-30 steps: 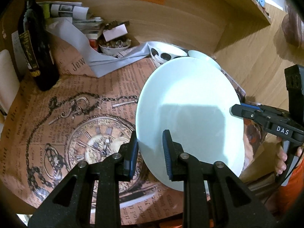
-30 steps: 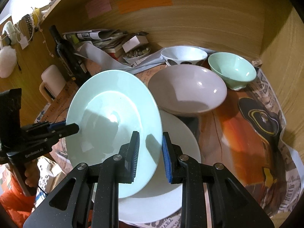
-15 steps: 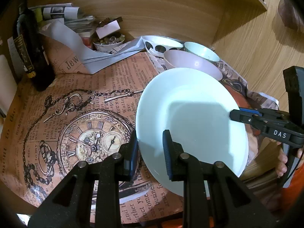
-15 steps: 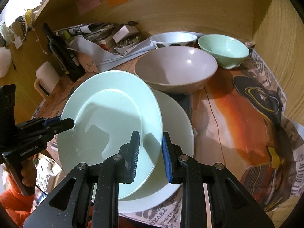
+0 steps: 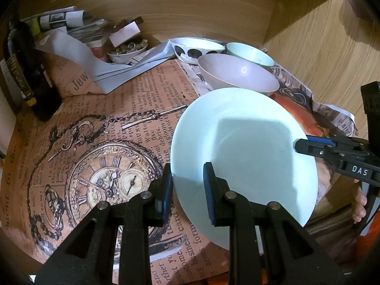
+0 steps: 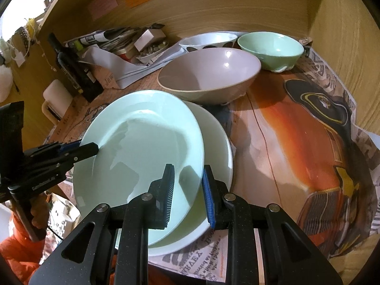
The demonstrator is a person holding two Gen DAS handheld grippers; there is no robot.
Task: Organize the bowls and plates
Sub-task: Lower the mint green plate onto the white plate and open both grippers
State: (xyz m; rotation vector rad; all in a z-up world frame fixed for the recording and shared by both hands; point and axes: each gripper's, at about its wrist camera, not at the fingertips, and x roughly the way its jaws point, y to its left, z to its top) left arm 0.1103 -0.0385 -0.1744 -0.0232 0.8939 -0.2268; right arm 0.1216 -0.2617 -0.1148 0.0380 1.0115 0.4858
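A pale mint plate [image 5: 244, 147] [image 6: 142, 147] is carried by both grippers. My left gripper [image 5: 187, 168] is shut on its left rim, and in the right wrist view its tip [image 6: 91, 148] bites that same edge. My right gripper [image 6: 188, 168] is shut on the right rim, with its tip [image 5: 302, 146] also showing in the left wrist view. The plate hangs tilted just over a white plate [image 6: 218, 142] on the table; I cannot tell if they touch. Behind stand a mauve bowl [image 6: 209, 76] [image 5: 237, 73], a green bowl [image 6: 270, 47] [image 5: 249, 52] and a white dotted bowl [image 6: 209, 40] [image 5: 197, 47].
A dark bottle [image 5: 26, 76] [image 6: 76, 71] and a white mug [image 6: 57, 99] stand at the left. A paper pile with a small dish of bits [image 5: 125, 49] fills the back left. Wooden walls [image 6: 344, 47] close the back and right. Printed paper [image 5: 106, 130] covers the table.
Both grippers have come down and forward with the mint plate, which now lies flatter and lower over the white plate. The bowls behind show more fully in the left wrist view.
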